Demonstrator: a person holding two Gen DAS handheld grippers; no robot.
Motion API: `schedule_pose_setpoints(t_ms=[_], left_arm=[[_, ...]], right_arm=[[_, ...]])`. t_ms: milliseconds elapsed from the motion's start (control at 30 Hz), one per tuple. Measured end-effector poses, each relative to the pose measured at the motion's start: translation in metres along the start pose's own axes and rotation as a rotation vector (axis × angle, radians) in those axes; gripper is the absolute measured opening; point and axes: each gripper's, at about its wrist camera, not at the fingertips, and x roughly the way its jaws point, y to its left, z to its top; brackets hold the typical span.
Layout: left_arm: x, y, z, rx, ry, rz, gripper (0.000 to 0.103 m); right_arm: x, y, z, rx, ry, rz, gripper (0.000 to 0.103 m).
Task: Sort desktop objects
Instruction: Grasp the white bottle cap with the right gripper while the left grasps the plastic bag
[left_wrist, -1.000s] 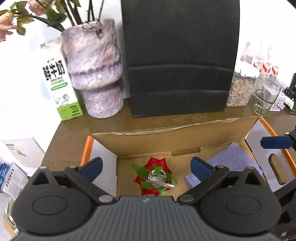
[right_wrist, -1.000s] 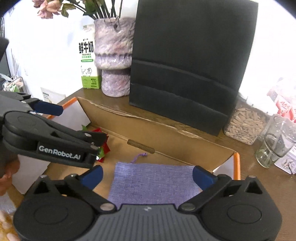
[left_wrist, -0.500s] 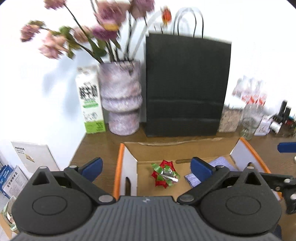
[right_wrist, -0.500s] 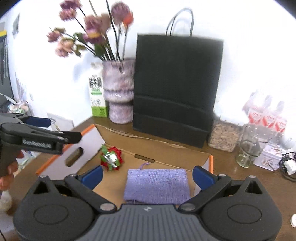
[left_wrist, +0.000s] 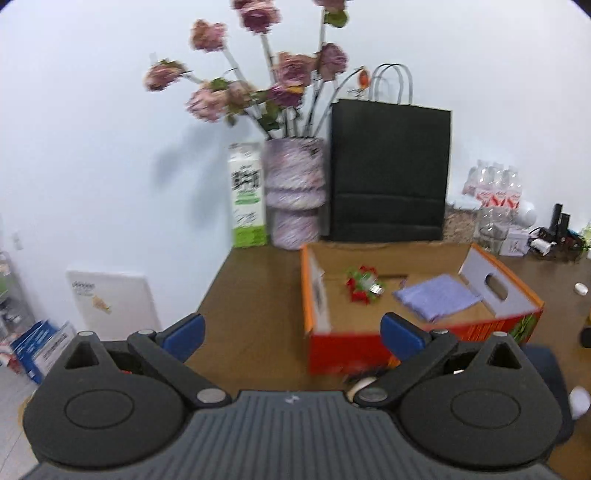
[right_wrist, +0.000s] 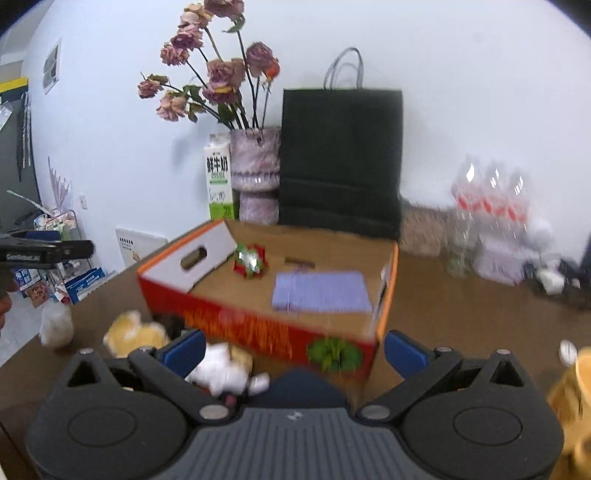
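An open orange cardboard box stands on the brown desk. Inside lie a red and green bow and a folded purple cloth. My left gripper is open and empty, held back from the box's near left corner. My right gripper is open and empty, in front of the box's near wall. A white and yellow plush toy lies on the desk just before the right gripper's left finger. The left gripper also shows at the far left of the right wrist view.
A purple vase with dried roses, a milk carton and a black paper bag stand behind the box. Bottles and a glass stand at the back right. A yellow object lies at the right edge.
Both grippers have pulled back and up from inside the box, staying open. The bow and the purple cloth stay in the box. The plush toy has come into view.
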Motion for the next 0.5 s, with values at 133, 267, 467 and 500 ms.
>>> schedule_pose_setpoints(t_ms=[133,267,467,500], left_arm=[[-0.016,0.016,-0.03,-0.054,0.035,0.04,0.103],[-0.026,0.029,-0.058,-0.092,0.063,0.089,0.103],[-0.037,0.04,-0.092,-0.173,0.095,0.145,0.103],[-0.036,0.043,-0.095,-0.182,0.104,0.142,0.103]], right_arm=[[-0.01,-0.001,-0.036,0.046,0.033,-0.027,0.103],[-0.019,-0.001,-0.066,0.088,0.048,-0.056,0.103],[-0.025,-0.002,-0.099,0.125,0.069,-0.101,0.103],[-0.024,-0.002,-0.102,0.129,0.078,-0.109,0.103]])
